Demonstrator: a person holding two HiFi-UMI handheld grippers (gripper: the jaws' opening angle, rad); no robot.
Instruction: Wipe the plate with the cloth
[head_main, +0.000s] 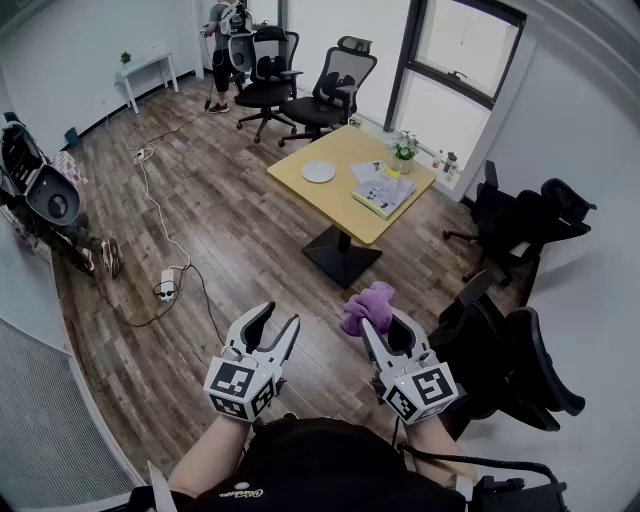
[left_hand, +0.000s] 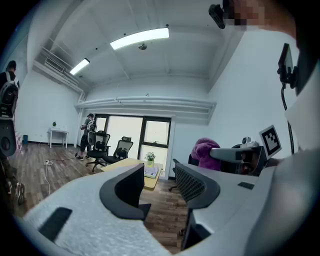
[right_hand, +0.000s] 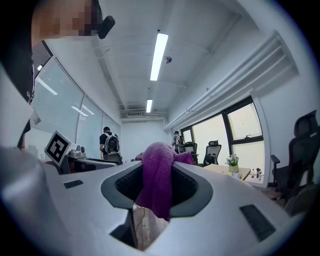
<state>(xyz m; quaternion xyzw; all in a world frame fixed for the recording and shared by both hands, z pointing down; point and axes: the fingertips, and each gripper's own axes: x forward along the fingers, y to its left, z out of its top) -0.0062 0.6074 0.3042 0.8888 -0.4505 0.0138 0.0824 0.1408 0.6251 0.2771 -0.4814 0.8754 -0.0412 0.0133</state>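
A purple cloth (head_main: 366, 305) hangs bunched between the jaws of my right gripper (head_main: 378, 325), which is shut on it above the wooden floor. In the right gripper view the cloth (right_hand: 157, 177) fills the gap between the jaws of that gripper (right_hand: 156, 186). My left gripper (head_main: 270, 327) is held beside it, open and with nothing in it; the left gripper view shows daylight between the jaws of that gripper (left_hand: 161, 187). A white plate (head_main: 318, 171) lies on the yellow table (head_main: 330, 200), far ahead of both grippers.
Papers and a small flower pot (head_main: 404, 152) also sit on the table. Black office chairs (head_main: 330, 85) stand behind it and more chairs (head_main: 520, 360) crowd my right. Cables and a power strip (head_main: 166, 285) trail across the floor at left. A person (head_main: 218, 40) stands far back.
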